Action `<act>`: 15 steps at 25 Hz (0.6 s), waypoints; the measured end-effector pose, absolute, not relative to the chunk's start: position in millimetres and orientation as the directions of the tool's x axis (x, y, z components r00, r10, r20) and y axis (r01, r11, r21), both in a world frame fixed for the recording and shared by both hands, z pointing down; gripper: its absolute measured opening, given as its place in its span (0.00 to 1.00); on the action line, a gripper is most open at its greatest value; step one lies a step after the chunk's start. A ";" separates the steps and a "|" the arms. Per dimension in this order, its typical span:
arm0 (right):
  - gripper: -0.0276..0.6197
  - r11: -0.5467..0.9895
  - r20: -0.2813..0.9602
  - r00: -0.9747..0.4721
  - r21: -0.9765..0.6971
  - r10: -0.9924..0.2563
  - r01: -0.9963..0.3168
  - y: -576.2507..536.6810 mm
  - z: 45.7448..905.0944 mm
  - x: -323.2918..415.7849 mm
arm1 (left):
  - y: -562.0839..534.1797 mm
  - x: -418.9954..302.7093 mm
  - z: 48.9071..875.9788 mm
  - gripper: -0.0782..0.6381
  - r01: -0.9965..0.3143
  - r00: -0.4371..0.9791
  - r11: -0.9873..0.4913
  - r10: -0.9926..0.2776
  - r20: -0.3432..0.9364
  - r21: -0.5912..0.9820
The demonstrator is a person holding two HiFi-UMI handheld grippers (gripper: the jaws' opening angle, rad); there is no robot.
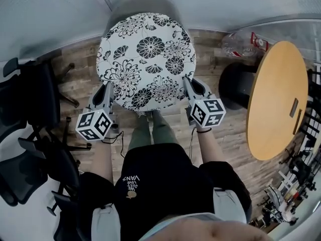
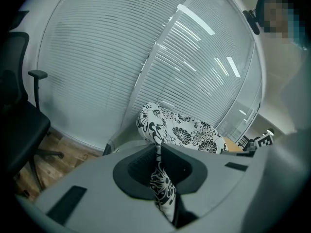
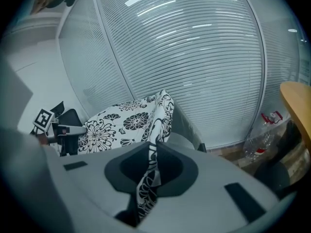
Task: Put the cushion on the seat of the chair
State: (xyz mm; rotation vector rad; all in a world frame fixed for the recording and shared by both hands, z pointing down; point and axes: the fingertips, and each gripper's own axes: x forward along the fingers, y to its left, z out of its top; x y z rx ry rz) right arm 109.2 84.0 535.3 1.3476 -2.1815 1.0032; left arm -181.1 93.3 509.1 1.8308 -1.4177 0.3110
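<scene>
- The round black-and-white floral cushion (image 1: pixel 146 59) hangs between the 2 grippers, over the grey chair (image 1: pixel 142 3). It hides most of the seat, and I cannot tell whether its underside touches the seat.
- The left gripper (image 1: pixel 106 92) is clenched on the cushion's near-left rim, with the cover pinched into a fold between its jaws.
- The right gripper (image 1: pixel 190 87) grasps the near-right rim the same way. Its jaws are nearly together, with only a thin fold of fabric between them.
- The step in hand looks like lowering and centring the cushion on the seat.
- To do it well, hold both grips level so the cushion does not sag on 1 side. Ease it toward the backrest until the far edge meets it, then lay it flat before letting go.
- Open both sides together. If 1 side lets go first, the other's pinch on thin fabric could drag the cushion off-centre.
- The round wooden desk (image 1: pixel 278 99) at right and the black office chairs (image 1: pixel 30 99) at left stand well apart from the path.
</scene>
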 end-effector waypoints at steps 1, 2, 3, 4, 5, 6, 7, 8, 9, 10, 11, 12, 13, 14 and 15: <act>0.10 0.283 0.645 -0.464 -0.370 -0.607 -0.885 83.6 535.7 108.6 | 93.1 -181.4 509.6 0.17 -0.901 0.349 -0.070 -0.707 0.616 0.429; 0.10 0.283 0.647 -0.464 -0.370 -0.604 -0.885 83.5 536.0 108.3 | 92.8 -181.5 509.8 0.17 -0.900 0.350 -0.071 -0.704 0.617 0.430; 0.10 0.283 0.649 -0.464 -0.370 -0.603 -0.885 83.4 536.2 108.2 | 92.7 -181.4 509.6 0.17 -0.900 0.352 -0.073 -0.703 0.619 0.429; 0.10 0.281 0.651 -0.463 -0.370 -0.602 -0.885 83.6 536.4 108.3 | 92.5 -181.2 509.2 0.17 -0.900 0.353 -0.074 -0.701 0.620 0.429; 0.10 0.279 0.653 -0.462 -0.370 -0.600 -0.886 83.8 536.8 108.5 | 92.4 -180.9 509.0 0.17 -0.900 0.354 -0.074 -0.699 0.621 0.429; 0.10 0.278 0.655 -0.461 -0.370 -0.599 -0.887 84.0 537.4 108.8 | 92.4 -180.7 509.1 0.17 -0.900 0.354 -0.074 -0.697 0.623 0.429; 0.10 0.277 0.658 -0.459 -0.368 -0.597 -0.888 84.1 538.5 109.2 | 92.4 -180.7 509.6 0.17 -0.901 0.354 -0.073 -0.696 0.625 0.429; 0.10 0.276 0.660 -0.457 -0.366 -0.596 -0.889 84.1 539.9 109.6 | 92.4 -180.6 510.3 0.17 -0.901 0.353 -0.072 -0.694 0.627 0.427; 0.10 0.275 0.663 -0.455 -0.364 -0.594 -0.890 83.9 541.6 110.0 | 92.4 -180.6 511.2 0.17 -0.902 0.352 -0.071 -0.693 0.629 0.426; 0.10 0.274 0.665 -0.454 -0.364 -0.593 -0.891 83.7 543.0 110.2 | 92.4 -180.6 512.2 0.17 -0.903 0.351 -0.070 -0.692 0.631 0.425; 0.10 0.273 0.666 -0.453 -0.363 -0.593 -0.891 83.6 543.8 110.2 | 92.4 -180.6 513.0 0.17 -0.903 0.349 -0.068 -0.692 0.632 0.424; 0.10 0.273 0.667 -0.453 -0.363 -0.592 -0.891 83.6 543.8 110.1 | 92.5 -180.4 513.3 0.17 -0.903 0.349 -0.067 -0.692 0.632 0.425; 0.10 0.274 0.668 -0.452 -0.361 -0.591 -0.891 83.8 543.2 110.0 | 92.5 -180.2 513.0 0.17 -0.902 0.348 -0.065 -0.692 0.632 0.426; 0.10 0.276 0.670 -0.452 -0.359 -0.590 -0.892 84.0 542.1 109.8 | 92.5 -179.9 512.0 0.17 -0.902 0.348 -0.064 -0.692 0.632 0.427; 0.10 0.278 0.672 -0.451 -0.356 -0.588 -0.892 84.2 541.1 109.6 | 92.6 -179.7 510.9 0.17 -0.902 0.348 -0.063 -0.692 0.632 0.428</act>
